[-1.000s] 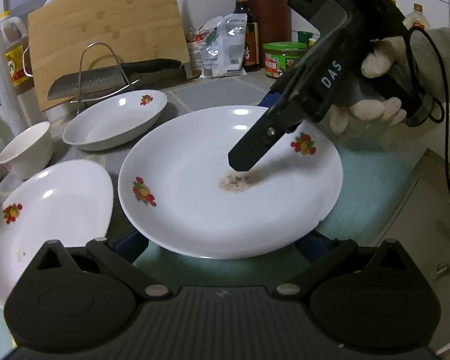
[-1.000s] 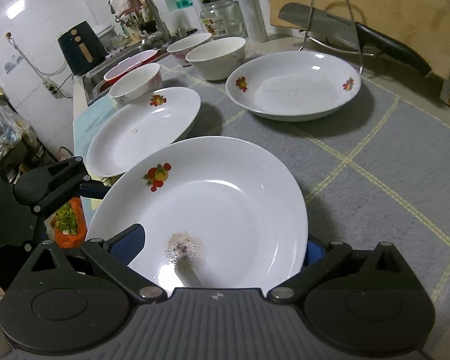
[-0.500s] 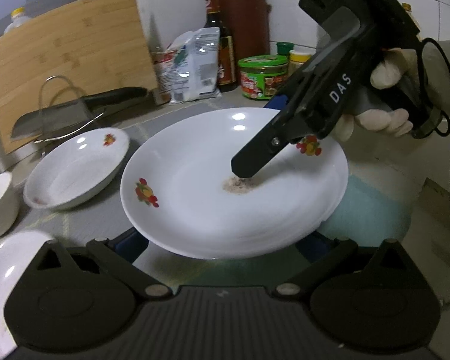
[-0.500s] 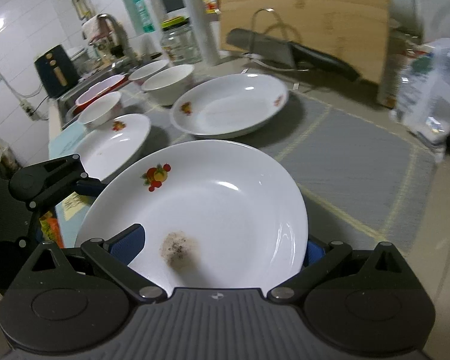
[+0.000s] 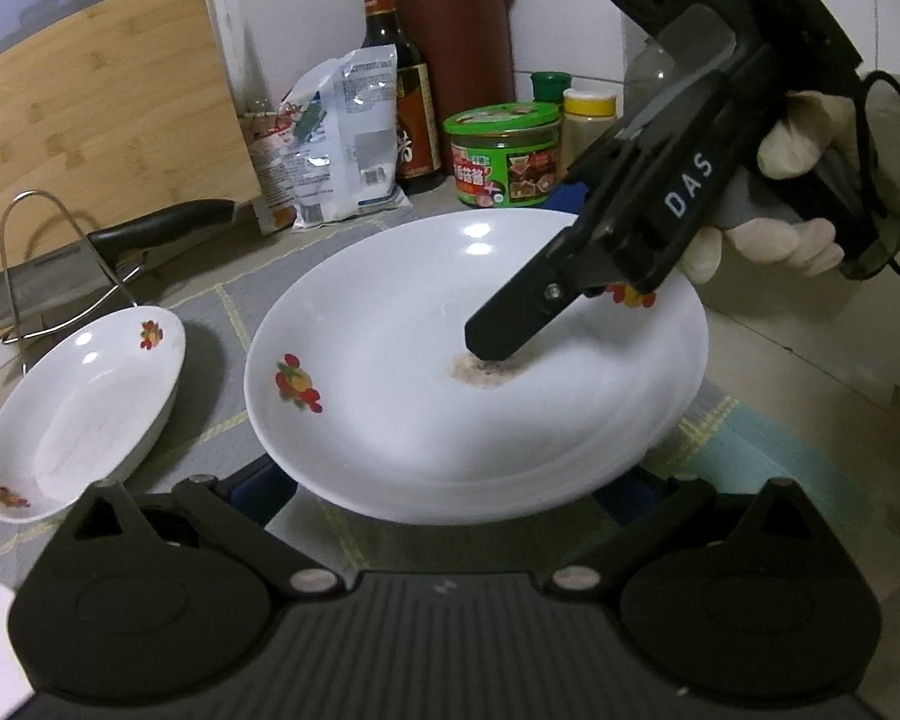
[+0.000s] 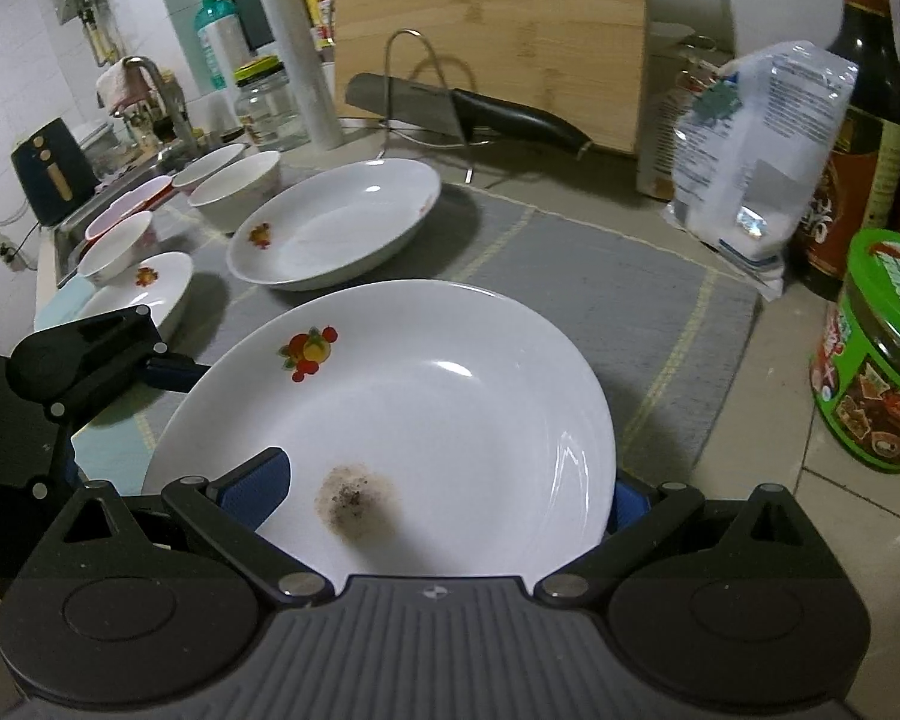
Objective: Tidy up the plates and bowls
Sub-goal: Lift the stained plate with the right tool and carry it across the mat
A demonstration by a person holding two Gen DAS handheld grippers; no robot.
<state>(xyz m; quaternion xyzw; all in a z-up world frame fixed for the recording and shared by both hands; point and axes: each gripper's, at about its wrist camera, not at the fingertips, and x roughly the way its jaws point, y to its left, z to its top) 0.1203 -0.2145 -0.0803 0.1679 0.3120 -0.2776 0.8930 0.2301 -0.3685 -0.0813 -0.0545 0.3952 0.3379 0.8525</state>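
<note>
A kitchen counter is lying under a grey mat with pale yellow lines, tiled wall behind. Nearest in both views, a large white plate with fruit prints is being held off the counter, a brownish speckled smudge sitting in its well. The left gripper is reaching around the plate's near rim, blue pads showing on either side of it; whether the pads are pressing the rim cannot be told. The right gripper is coming in from the opposite side, a gloved hand gripping its handle; one finger is lying over the plate's inner face and the other is running beneath, so it is clamping the rim.

Just beyond, a second plate is resting on the mat, and a third plate is sitting to the left of it, near the left gripper. Farther back, several bowls are standing near the sink. A knife is lying across a wire rack, with a bamboo cutting board leaning behind. A white packet, a dark sauce bottle and a green-lidded tub are standing by the wall.
</note>
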